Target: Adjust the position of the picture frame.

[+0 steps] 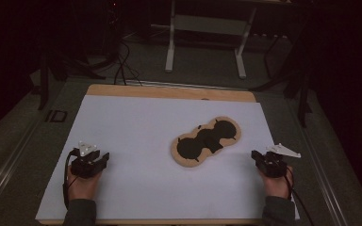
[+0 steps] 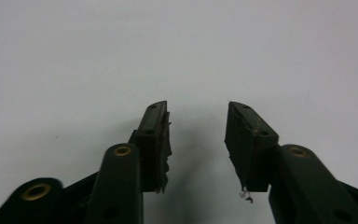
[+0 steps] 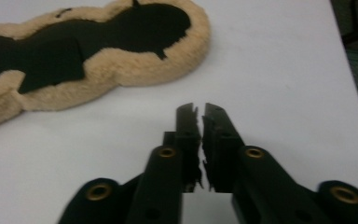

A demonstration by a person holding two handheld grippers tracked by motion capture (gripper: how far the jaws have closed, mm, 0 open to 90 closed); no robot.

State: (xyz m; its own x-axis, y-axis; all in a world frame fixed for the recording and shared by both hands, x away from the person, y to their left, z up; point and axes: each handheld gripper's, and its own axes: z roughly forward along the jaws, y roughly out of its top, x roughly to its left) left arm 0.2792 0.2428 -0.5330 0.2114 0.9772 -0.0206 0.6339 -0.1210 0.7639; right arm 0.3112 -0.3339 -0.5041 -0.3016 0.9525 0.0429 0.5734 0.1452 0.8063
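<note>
left hand-held gripper (image 1: 104, 157): near the counter's front-left corner, held low over the white sheet (image 1: 136, 188); jaws apart with a clear gap, nothing between them, seen close in the left gripper view (image 2: 198, 140)
left hand (image 1: 81, 184): wrapped round the gripper's back end, sleeve at the front edge, cable looping beside the wrist
right hand-held gripper (image 1: 254, 156): near the counter's front-right corner, tips pointing toward the left edge and the pad; jaws together, barely a slit between the tips, nothing held (image 3: 199, 122)
right hand (image 1: 277, 183): behind the gripper, sleeve at the front edge, grey three-cornered plate on top
fleece pad (image 1: 206, 141): flat on the sheet, right of the counter's middle, long axis slanting from front-left to back-right; tan fuzzy rim, black middle; well apart from the left gripper, nearer the right one, touching neither; also in the right gripper view (image 3: 121, 65)
counter (image 1: 169, 92): wood, bare strip along the back edge, rest under the sheet
floor (image 1: 207, 66): dark beyond the back edge, white stand legs and cables on it
</note>
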